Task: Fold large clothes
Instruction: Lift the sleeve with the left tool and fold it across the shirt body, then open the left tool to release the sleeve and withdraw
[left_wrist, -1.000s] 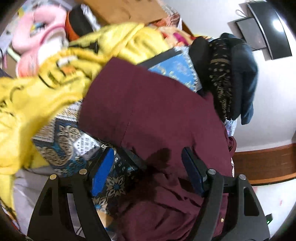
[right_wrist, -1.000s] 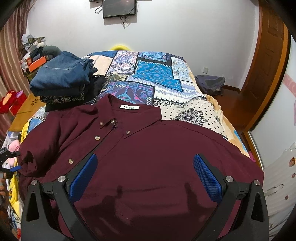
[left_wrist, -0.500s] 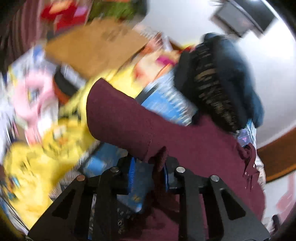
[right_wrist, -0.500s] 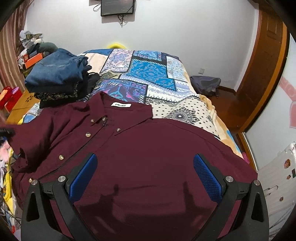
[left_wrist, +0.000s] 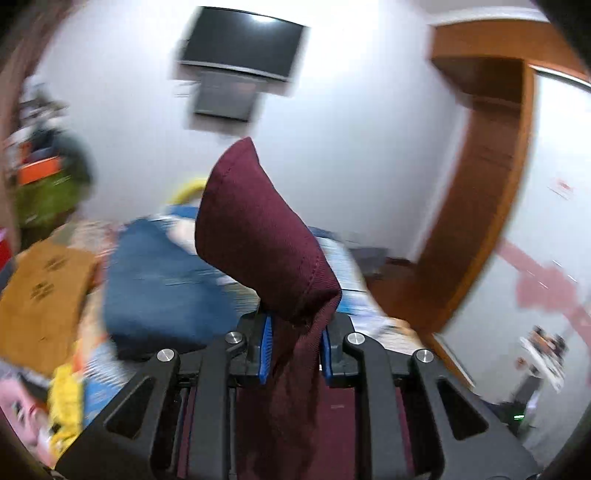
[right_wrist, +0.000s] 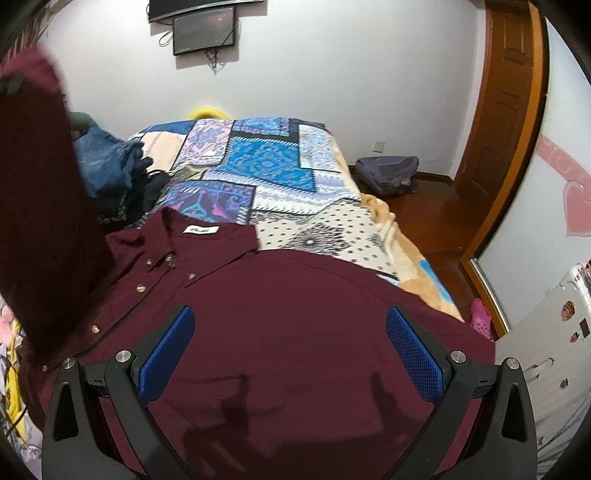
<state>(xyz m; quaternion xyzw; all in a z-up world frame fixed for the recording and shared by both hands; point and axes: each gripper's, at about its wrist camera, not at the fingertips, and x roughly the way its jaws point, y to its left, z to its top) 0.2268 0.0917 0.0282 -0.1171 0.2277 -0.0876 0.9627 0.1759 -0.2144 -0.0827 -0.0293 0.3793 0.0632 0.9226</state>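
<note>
A maroon button-up shirt (right_wrist: 295, 314) lies front-up on the patchwork bedspread (right_wrist: 266, 173), collar towards the far wall. My left gripper (left_wrist: 295, 343) is shut on the shirt's left sleeve (left_wrist: 258, 236), whose cuff end stands up above the jaws. In the right wrist view that lifted sleeve (right_wrist: 40, 192) hangs high at the left. My right gripper (right_wrist: 288, 354) is open and empty, hovering over the shirt's lower body.
A stack of folded jeans and dark clothes (right_wrist: 110, 170) sits on the bed's left side. A backpack (right_wrist: 388, 173) lies on the floor by the wooden door (right_wrist: 509, 129). Boxes and yellow clutter (left_wrist: 44, 288) fill the left.
My left gripper has shut on the sleeve and lifted it up off the bed, swinging to face the far wall. My right gripper has stayed open over the shirt.
</note>
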